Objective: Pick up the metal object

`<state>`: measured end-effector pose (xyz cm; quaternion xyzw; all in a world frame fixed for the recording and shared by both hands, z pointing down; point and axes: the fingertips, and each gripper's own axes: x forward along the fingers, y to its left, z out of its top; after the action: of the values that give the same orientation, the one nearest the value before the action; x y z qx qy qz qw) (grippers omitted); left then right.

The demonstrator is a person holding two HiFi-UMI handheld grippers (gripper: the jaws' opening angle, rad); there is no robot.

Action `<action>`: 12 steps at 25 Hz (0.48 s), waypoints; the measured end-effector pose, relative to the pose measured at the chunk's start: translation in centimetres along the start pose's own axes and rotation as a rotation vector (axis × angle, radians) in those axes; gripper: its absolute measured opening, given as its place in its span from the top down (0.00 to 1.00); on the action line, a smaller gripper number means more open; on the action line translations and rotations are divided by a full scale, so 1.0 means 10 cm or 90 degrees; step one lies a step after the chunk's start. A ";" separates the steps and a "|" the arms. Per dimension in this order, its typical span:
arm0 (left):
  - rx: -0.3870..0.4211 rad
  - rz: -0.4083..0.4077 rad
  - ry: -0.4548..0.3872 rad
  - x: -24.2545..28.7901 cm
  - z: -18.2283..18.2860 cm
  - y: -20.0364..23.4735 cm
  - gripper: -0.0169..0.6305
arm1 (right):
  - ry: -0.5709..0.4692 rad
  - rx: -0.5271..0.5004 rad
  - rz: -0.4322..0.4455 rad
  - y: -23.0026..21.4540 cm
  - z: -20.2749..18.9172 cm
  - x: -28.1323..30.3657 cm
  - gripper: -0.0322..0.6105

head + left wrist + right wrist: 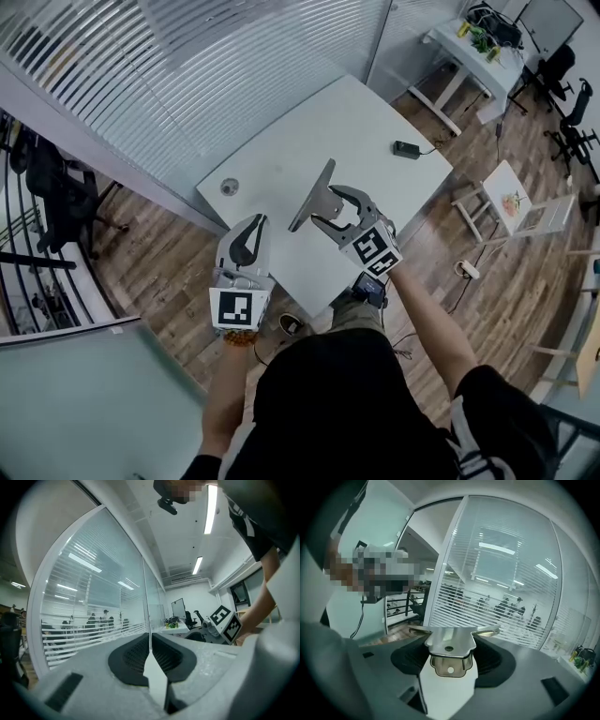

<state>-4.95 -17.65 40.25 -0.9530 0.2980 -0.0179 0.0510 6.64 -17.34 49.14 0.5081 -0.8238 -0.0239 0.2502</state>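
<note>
- A white tabletop (281, 159) spreads beneath and beyond the right tongs (325, 206).
- A blind-covered glass wall (234, 56) runs past the tabletop's far edge, ahead of both tongs.
- Wood-plank floor (159, 272) shows just left of the left tongs (255, 225).
- A black chair (56, 187) stands well left of the left tongs.
- Another white desk (459, 56) and black office chairs (567, 103) sit far beyond the right tongs.
- Strip lights (211, 503) glow overhead.

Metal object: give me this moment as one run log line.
metal object: clamped in right gripper, held above table | left gripper: shut, empty | stage: object picked up
</note>
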 end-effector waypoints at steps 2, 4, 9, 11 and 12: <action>0.002 0.006 -0.008 0.00 0.04 0.04 0.92 | -0.010 0.011 -0.015 -0.02 0.08 -0.03 0.50; 0.002 0.016 -0.014 -0.01 0.07 0.10 0.92 | -0.021 0.020 -0.029 -0.03 0.15 -0.06 0.50; 0.005 0.036 -0.027 -0.01 0.11 0.22 0.92 | -0.050 0.041 -0.060 -0.14 0.35 -0.13 0.50; 0.011 0.040 -0.033 -0.02 0.12 0.24 0.92 | -0.060 0.040 -0.073 -0.16 0.43 -0.16 0.50; 0.011 0.044 -0.037 -0.03 0.12 0.26 0.92 | -0.065 0.039 -0.079 -0.17 0.47 -0.18 0.50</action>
<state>-6.59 -19.50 38.75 -0.9418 0.3289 0.0088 0.0685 6.63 -17.64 43.84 0.5638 -0.8027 -0.0401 0.1901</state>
